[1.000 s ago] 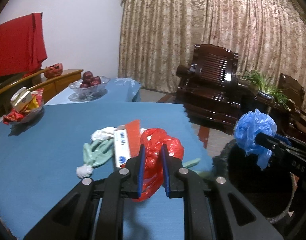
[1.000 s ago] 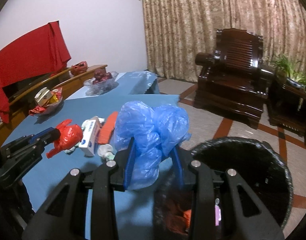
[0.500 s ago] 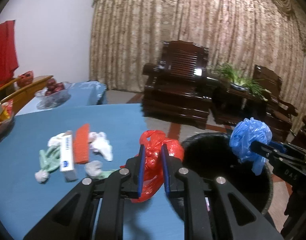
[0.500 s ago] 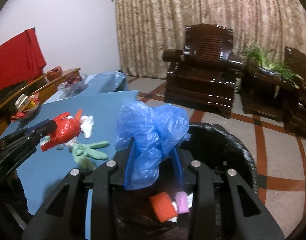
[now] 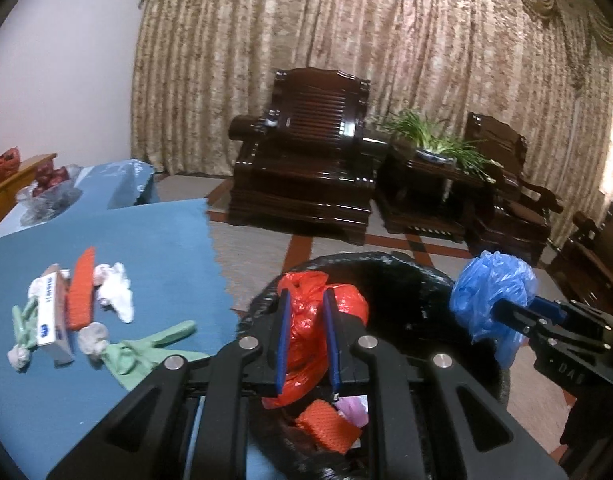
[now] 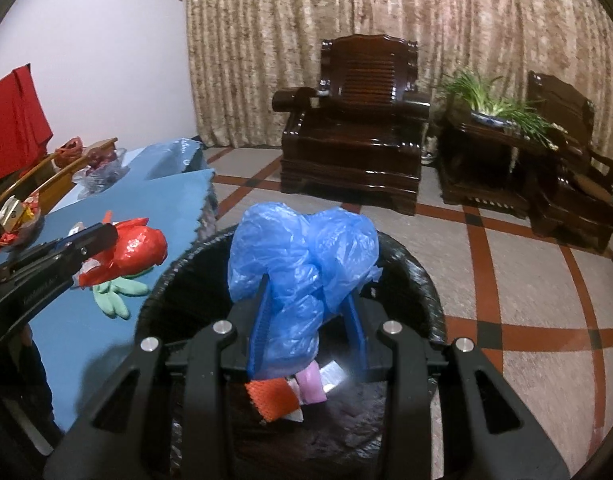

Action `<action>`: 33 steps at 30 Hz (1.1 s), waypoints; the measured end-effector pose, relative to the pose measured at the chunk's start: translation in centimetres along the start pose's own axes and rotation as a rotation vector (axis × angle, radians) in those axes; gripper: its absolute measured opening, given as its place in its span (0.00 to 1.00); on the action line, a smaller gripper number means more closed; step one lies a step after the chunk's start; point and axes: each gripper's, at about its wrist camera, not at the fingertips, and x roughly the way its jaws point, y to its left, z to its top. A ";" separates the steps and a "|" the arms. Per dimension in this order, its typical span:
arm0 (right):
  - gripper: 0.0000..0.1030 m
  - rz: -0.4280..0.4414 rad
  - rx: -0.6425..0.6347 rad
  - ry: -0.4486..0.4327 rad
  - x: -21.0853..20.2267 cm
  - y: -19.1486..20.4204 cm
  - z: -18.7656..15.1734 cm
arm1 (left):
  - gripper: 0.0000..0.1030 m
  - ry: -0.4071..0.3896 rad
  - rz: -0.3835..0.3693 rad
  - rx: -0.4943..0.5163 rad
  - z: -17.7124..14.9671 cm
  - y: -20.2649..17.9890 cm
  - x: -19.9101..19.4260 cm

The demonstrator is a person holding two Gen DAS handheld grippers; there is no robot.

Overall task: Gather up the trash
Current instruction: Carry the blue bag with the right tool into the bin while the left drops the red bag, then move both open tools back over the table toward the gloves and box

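Left tongs point(image 5: 306, 308) grip a red bag point(image 5: 310, 320) and right tongs point(image 6: 306, 300) a blue bag point(image 6: 302, 248) — both clamped tight, held over the black-lined bin point(image 6: 406, 264) beside the blue desk point(image 5: 154, 248), where gloves point(image 5: 146, 348), a box point(image 5: 50, 316) and tissues point(image 5: 114, 292) lie scattered.

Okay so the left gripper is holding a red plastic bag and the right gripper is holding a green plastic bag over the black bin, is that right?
Not quite. The right gripper holds a blue plastic bag, not a green one, as the right wrist view shows. The rest stands: the left gripper holds the red plastic bag, with the black bin below.
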 end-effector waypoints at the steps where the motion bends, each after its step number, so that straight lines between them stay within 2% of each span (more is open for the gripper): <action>1: 0.32 -0.005 0.004 0.003 0.1 -0.2 -0.1 | 0.15 0.002 -0.006 0.003 0.0 -0.2 0.2; 7: 0.37 -0.044 0.010 0.039 0.7 -1.7 -1.2 | 0.16 0.049 -0.095 0.017 -0.2 -1.9 2.3; 8: 0.38 -0.048 0.008 0.054 1.0 -1.9 -1.4 | 0.22 0.057 -0.116 0.022 -0.3 -2.1 2.6; 9: 0.45 -0.047 0.004 0.065 1.2 -2.0 -1.5 | 0.36 0.061 -0.122 0.027 -0.3 -2.3 2.7; 10: 0.50 -0.055 -0.004 0.081 1.5 -2.2 -1.8 | 0.42 0.058 -0.123 0.033 -0.3 -2.4 2.7; 11: 0.63 -0.067 -0.007 0.084 1.6 -2.3 -2.0 | 0.47 0.055 -0.125 0.035 -0.3 -2.4 2.7; 12: 0.71 -0.077 -0.005 0.082 1.6 -2.4 -2.2 | 0.50 0.053 -0.126 0.036 -0.3 -2.4 2.5; 13: 0.73 -0.084 0.000 0.075 1.5 -2.5 -2.3 | 0.53 0.050 -0.121 0.038 -0.3 -2.3 2.4; 15: 0.84 -0.100 0.007 0.064 1.4 -2.7 -2.5 | 0.66 0.040 -0.098 0.034 -0.2 -2.1 2.1; 20: 0.92 -0.092 0.032 0.024 0.9 -2.7 -2.1 | 0.82 0.004 -0.030 0.010 0.0 0.4 0.4; 27: 0.93 -0.018 0.039 -0.015 1.0 0.0 -0.2 | 0.90 -0.035 0.092 -0.023 -0.4 5.2 -3.1; 33: 0.93 0.089 -0.011 -0.021 2.4 5.4 1.2 | 0.92 -0.048 0.218 -0.064 -1.2 10.3 -5.9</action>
